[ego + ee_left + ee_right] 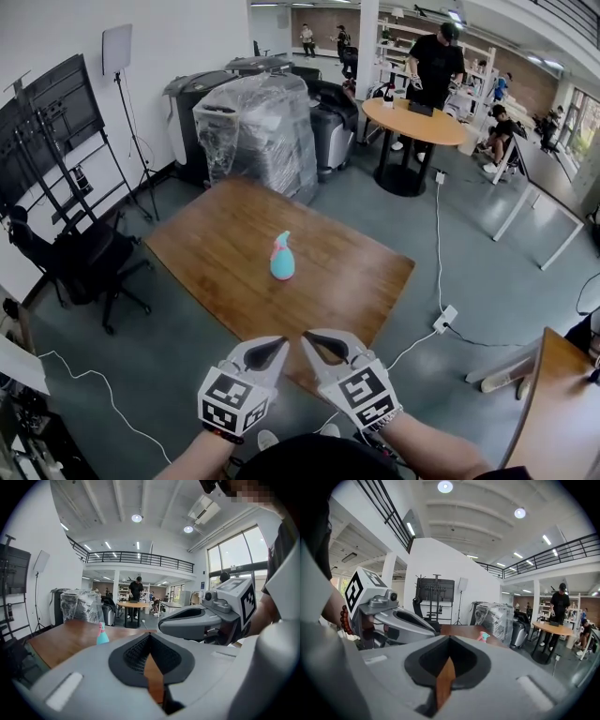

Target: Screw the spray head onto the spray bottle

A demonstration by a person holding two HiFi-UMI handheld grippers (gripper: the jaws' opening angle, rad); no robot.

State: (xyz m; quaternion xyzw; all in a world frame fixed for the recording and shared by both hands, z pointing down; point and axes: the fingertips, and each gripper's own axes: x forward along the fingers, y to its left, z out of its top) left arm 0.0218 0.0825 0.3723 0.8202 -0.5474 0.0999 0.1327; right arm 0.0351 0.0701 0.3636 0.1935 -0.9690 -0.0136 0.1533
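The spray bottle (282,263) stands upright near the middle of the wooden counter (361,281). It has a teal body with the pink spray head (281,242) on top, though whether the head is screwed tight cannot be told.

Both grippers hover over the counter's near edge, well apart from the bottle, which sits at their 12 o'clock. The left gripper (277,344) has its jaws together with nothing between them, and so does the right gripper (310,338) just beside it.

Beyond the counter at 12 o'clock stands a plastic-wrapped machine (258,131). An office chair (84,258) is at 9 o'clock.
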